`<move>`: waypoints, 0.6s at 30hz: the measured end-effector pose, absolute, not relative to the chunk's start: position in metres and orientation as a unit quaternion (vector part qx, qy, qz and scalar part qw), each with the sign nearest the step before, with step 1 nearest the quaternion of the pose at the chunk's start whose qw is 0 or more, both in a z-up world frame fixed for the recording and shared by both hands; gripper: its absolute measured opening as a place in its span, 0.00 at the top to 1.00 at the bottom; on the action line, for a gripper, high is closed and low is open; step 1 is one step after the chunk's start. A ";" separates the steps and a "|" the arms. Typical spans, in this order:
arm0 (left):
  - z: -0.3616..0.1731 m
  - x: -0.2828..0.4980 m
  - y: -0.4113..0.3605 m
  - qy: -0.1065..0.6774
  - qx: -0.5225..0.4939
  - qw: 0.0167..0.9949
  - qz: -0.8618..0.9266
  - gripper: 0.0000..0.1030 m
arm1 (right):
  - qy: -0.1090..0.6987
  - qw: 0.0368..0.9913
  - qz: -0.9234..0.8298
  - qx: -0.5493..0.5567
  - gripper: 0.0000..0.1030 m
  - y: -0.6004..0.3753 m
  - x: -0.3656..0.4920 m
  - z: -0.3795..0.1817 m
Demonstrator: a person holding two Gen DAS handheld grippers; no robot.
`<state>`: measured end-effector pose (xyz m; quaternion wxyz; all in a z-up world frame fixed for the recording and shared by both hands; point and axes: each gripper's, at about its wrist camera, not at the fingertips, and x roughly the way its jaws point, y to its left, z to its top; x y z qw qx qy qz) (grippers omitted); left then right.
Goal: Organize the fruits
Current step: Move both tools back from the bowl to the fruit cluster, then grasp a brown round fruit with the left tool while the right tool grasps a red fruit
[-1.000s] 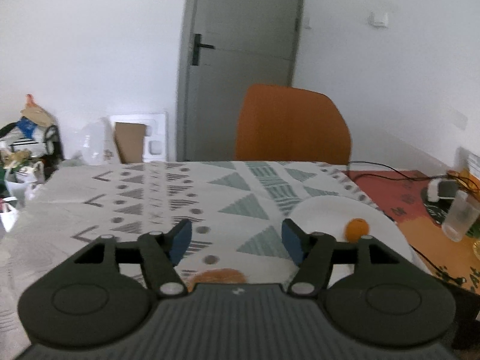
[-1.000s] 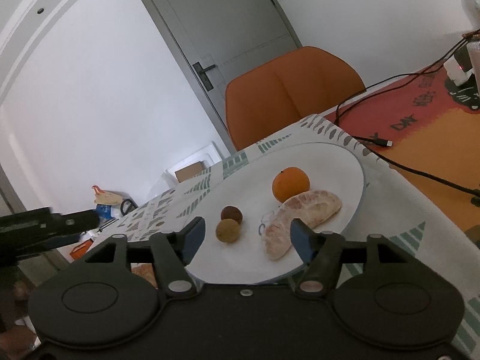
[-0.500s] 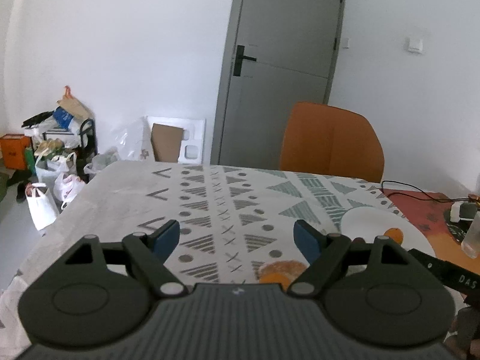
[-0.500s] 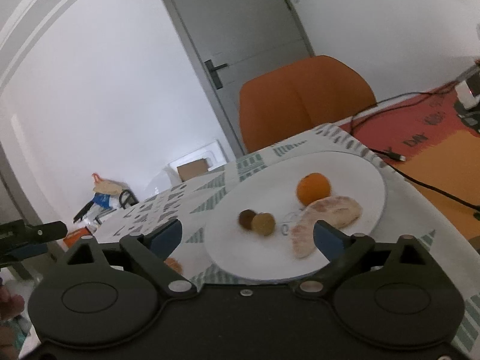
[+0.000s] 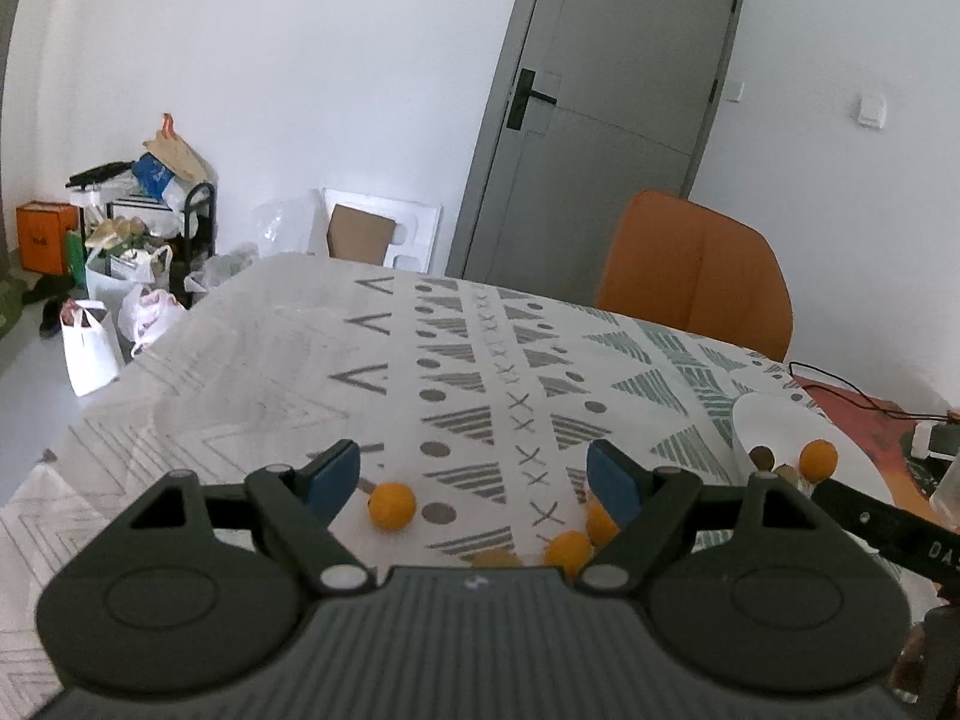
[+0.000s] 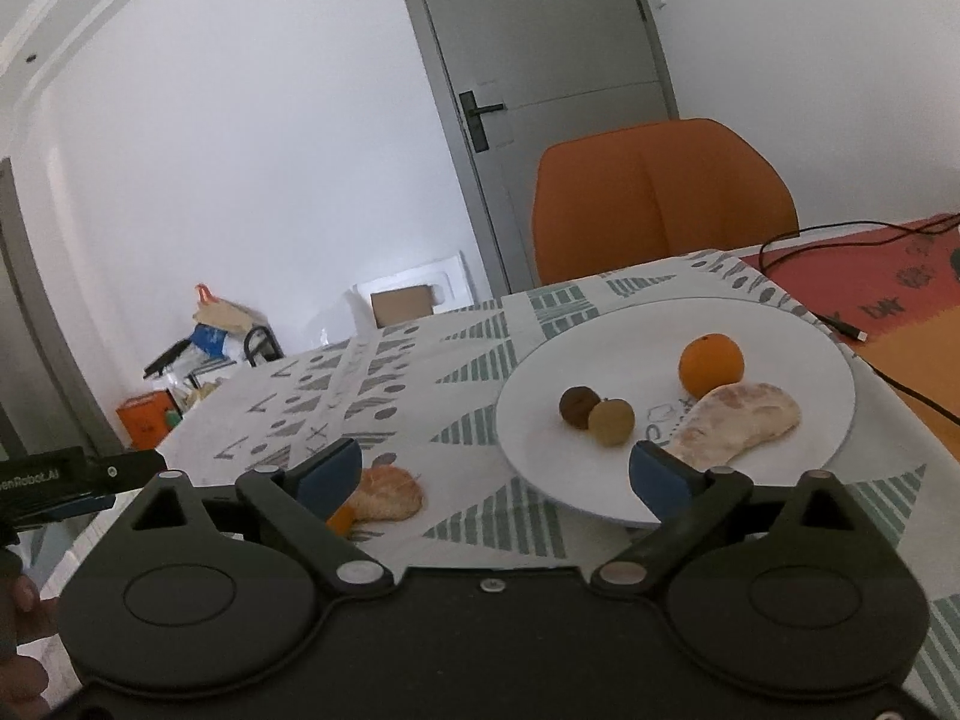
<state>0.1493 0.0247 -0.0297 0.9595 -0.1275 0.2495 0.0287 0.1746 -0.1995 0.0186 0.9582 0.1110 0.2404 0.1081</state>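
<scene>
In the left wrist view my left gripper (image 5: 474, 480) is open and empty above the patterned tablecloth (image 5: 270, 360). Just ahead lies a small orange fruit (image 5: 392, 506); two more small orange fruits (image 5: 567, 549) lie by its right finger. In the right wrist view my right gripper (image 6: 495, 474) is open with nothing between its fingers, in front of the white plate (image 6: 600, 354). On the plate are an orange (image 6: 711, 363), a peeled citrus segment (image 6: 738, 420), a dark brown fruit (image 6: 579, 407) and a tan fruit (image 6: 611, 421). Another peeled segment (image 6: 384, 492) lies on the cloth by the left finger.
An orange chair (image 6: 660, 198) stands at the table's far side before a grey door (image 5: 600, 120). Black cables (image 6: 840, 240) run over a red mat (image 6: 900, 288) right of the plate. Bags and boxes (image 5: 120, 240) crowd the floor at the left. The table's left edge drops off.
Both grippers' jaws have opened wider. The left view has drawn back and swung left, bringing the small orange fruits into sight. The right gripper shifted left, so the plate sits further right.
</scene>
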 end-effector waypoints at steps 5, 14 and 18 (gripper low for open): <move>-0.042 0.150 0.028 0.257 -0.142 0.956 0.019 0.22 | 0.254 0.956 0.110 0.101 0.06 -0.189 0.178 0.014; -0.070 0.156 0.032 0.283 -0.164 0.945 0.003 0.32 | 0.275 0.949 0.126 0.085 0.06 -0.171 0.180 0.008; -0.077 0.157 0.032 0.288 -0.170 0.942 -0.007 0.57 | 0.278 0.947 0.137 0.081 0.06 -0.161 0.180 0.008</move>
